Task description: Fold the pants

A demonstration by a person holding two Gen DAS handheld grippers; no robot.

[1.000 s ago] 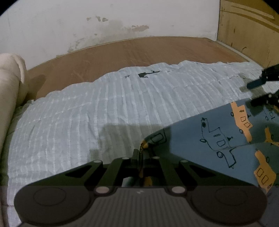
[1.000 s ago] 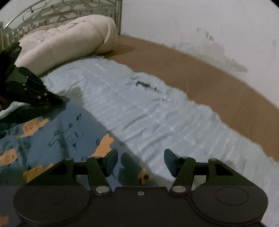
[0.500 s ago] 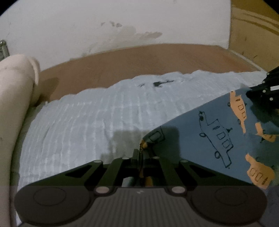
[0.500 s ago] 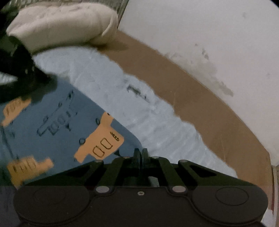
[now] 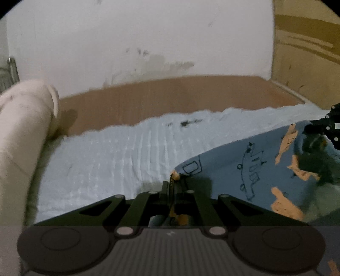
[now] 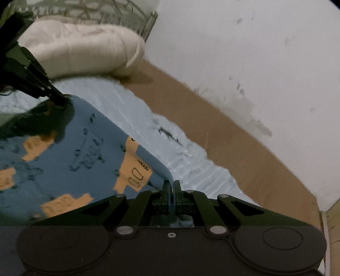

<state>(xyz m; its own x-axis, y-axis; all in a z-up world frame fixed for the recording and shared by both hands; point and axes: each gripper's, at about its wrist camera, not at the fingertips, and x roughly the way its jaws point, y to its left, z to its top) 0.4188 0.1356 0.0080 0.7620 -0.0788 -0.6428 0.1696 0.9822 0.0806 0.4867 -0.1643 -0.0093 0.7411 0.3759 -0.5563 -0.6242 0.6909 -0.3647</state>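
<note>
Pants [image 5: 244,163] — blue fabric printed with orange vehicles and dark outline drawings — are stretched between the two tools above a pale blue ribbed bedspread [image 5: 119,152] on the bed. Left hand-held gripper [image 5: 172,186]: fingers pressed together, pinching a corner of the pants, where an orange patch and a stitched edge stand up between the pads. Right hand-held gripper [image 6: 171,189]: fingers likewise pressed together on the fabric's edge, with a thin strip of blue cloth caught between them. In the left wrist view the right tool appears at the far right edge, dark against the cloth; in the right wrist view the left tool sits at the upper left, its tip on the fabric. The span of cloth between the two grips lies fairly taut, with dark shadow under each tool. A cream pillow [image 6: 80,51] rests at the head of the bed beside a metal bedstead [image 6: 119,17]. Brown mattress surface [image 5: 170,99] shows beyond the bedspread — a stained white wall [image 5: 138,42] stands behind it
</note>
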